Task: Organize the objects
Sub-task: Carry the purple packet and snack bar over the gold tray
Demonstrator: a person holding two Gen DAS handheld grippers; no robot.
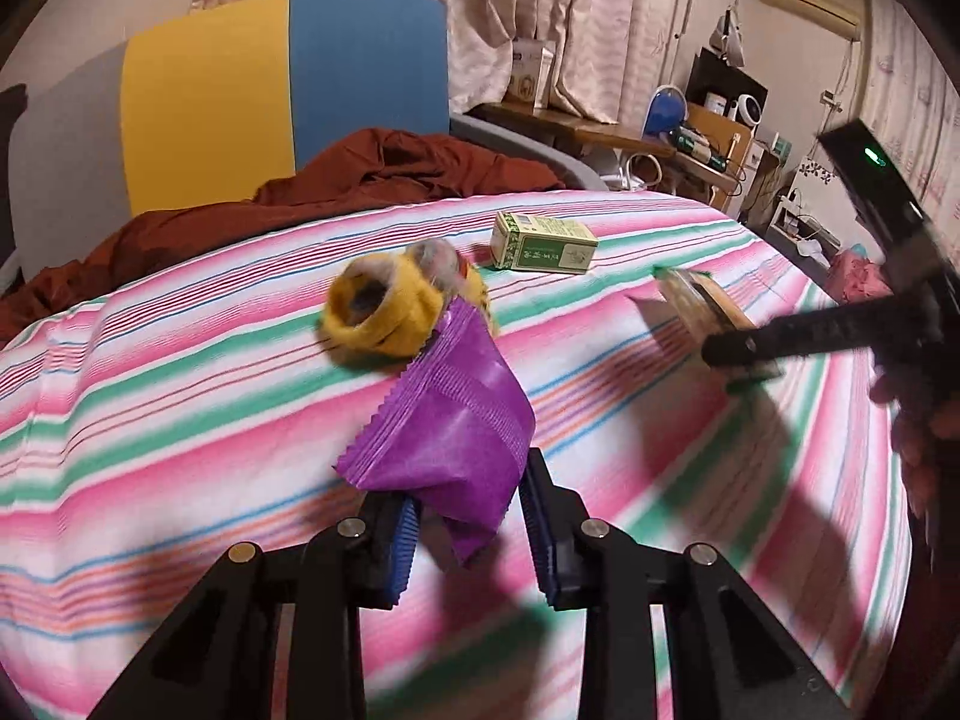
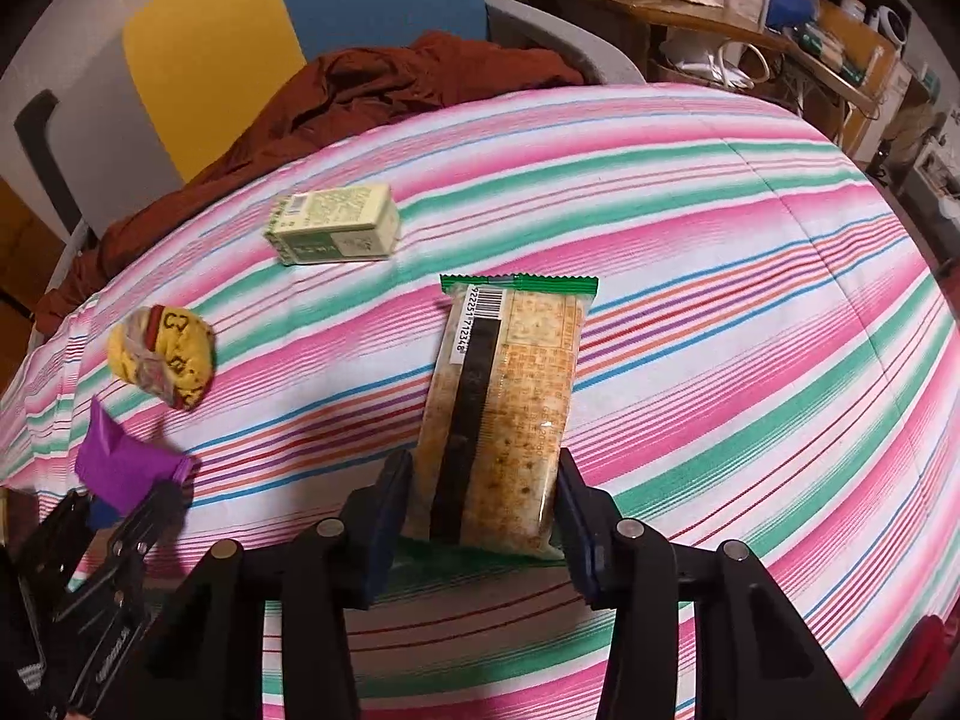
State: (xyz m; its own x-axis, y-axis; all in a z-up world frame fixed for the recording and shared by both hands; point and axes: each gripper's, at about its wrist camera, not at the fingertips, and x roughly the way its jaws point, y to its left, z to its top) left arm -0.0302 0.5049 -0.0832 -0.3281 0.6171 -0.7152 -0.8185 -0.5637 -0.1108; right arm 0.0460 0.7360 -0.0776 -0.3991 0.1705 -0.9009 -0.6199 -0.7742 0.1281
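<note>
A purple packet [image 1: 444, 420] sticks up between the blue pads of my left gripper [image 1: 468, 492], which is shut on its lower end. The same purple packet [image 2: 126, 468] shows at the lower left of the right wrist view. My right gripper [image 2: 483, 468] is shut on a clear cracker packet [image 2: 510, 390] with a green top edge, held a little above the striped bedcover [image 2: 750, 300]. Just beyond the purple packet, a yellow rolled bundle [image 1: 384, 312] lies on the cover. A cream and green box [image 1: 543, 243] rests farther back.
A rust-brown cloth [image 1: 360, 180] is bunched at the head of the bed, below a yellow and blue headboard [image 1: 270, 90]. A cluttered desk [image 1: 690, 144] stands past the bed's far right edge. A hand [image 1: 912, 414] grips the right tool.
</note>
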